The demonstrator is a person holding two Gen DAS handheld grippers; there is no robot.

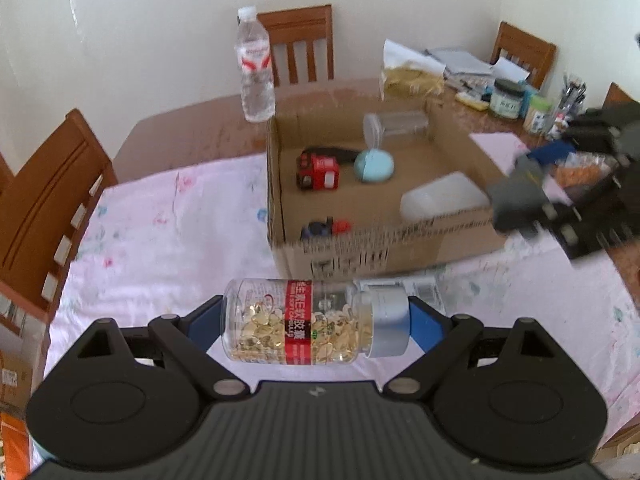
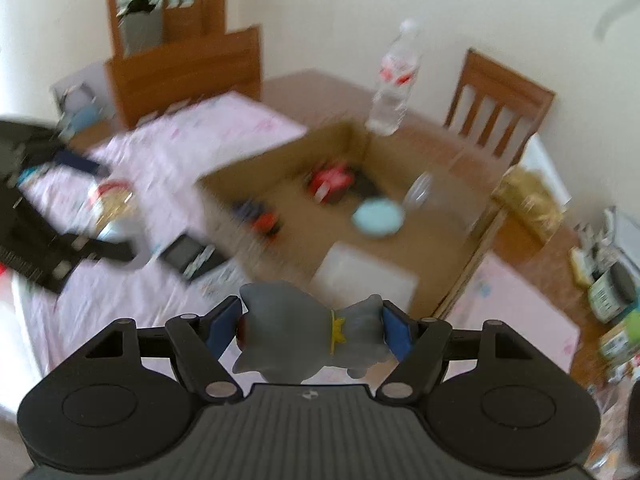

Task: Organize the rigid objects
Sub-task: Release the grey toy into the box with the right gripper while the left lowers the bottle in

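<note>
My left gripper (image 1: 316, 320) is shut on a clear capsule bottle (image 1: 304, 322) with a red label and silver cap, held sideways above the pink tablecloth in front of the cardboard box (image 1: 360, 248). My right gripper (image 2: 310, 330) is shut on a grey toy animal (image 2: 308, 336) with a yellow collar, held near the box (image 2: 472, 264). In the left wrist view the right gripper (image 1: 560, 184) shows blurred at the box's right side. The box holds a red toy truck (image 1: 320, 170), a light blue round object (image 1: 374, 165), a clear jar (image 1: 394, 124), a white container (image 1: 440, 198) and a small blue and red toy (image 1: 324, 227).
A water bottle (image 1: 256, 66) stands behind the box. Wooden chairs (image 1: 44, 208) surround the table. Jars, papers and a bag (image 1: 412, 74) crowd the far right of the table. A dark flat device (image 2: 188, 258) lies on the cloth left of the box.
</note>
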